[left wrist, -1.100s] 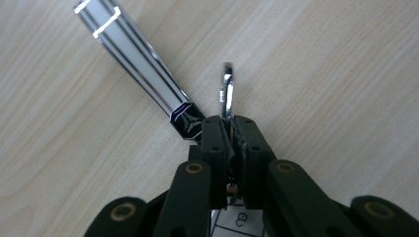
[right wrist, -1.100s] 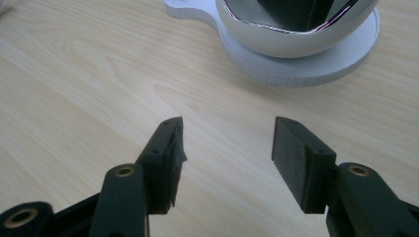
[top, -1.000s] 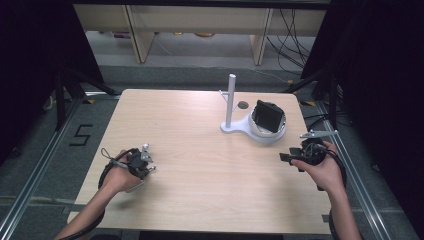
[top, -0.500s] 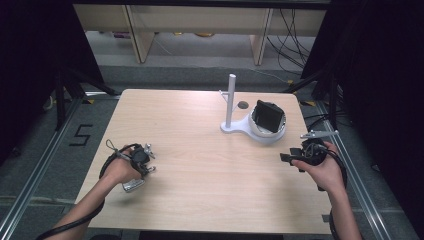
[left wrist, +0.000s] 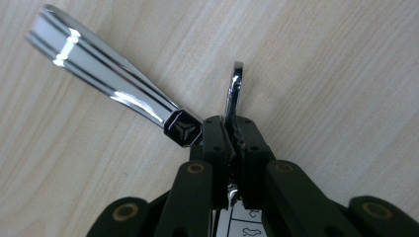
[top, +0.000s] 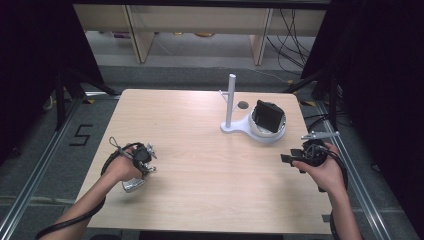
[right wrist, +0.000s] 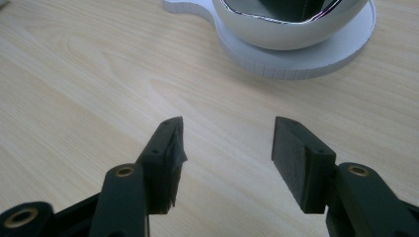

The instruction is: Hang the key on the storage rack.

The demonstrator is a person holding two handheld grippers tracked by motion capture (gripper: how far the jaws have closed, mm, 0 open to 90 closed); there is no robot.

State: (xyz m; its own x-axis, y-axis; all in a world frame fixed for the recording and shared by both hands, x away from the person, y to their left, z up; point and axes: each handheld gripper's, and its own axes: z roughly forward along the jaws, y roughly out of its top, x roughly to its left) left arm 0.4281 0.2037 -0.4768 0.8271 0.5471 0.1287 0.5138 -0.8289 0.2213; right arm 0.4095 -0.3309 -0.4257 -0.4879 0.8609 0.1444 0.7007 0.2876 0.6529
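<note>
My left gripper (left wrist: 232,128) is shut on a thin chrome ring (left wrist: 234,89), held edge-on between the pads. A chrome grooved fob (left wrist: 104,84) with a black hexagonal emblem hangs off the ring and slants away over the wooden table. From the high view the left gripper (top: 145,160) sits near the table's left side, with the fob (top: 132,186) showing just below the hand. At the right edge, my right gripper (top: 287,160) is open. Its jaws (right wrist: 227,138) stand wide apart with nothing between them, a short way in front of a white bowl (right wrist: 276,29).
A white stand (top: 237,129) with an upright post (top: 231,97) carries the bowl (top: 272,135), which holds a black object (top: 267,116). A small dark round spot (top: 243,105) lies behind the stand. Bare wood (top: 215,170) spans the stretch between the hands.
The left hand has shifted slightly and turned, so the chrome fob now shows below it toward the near edge. The right hand has stayed where it was.
</note>
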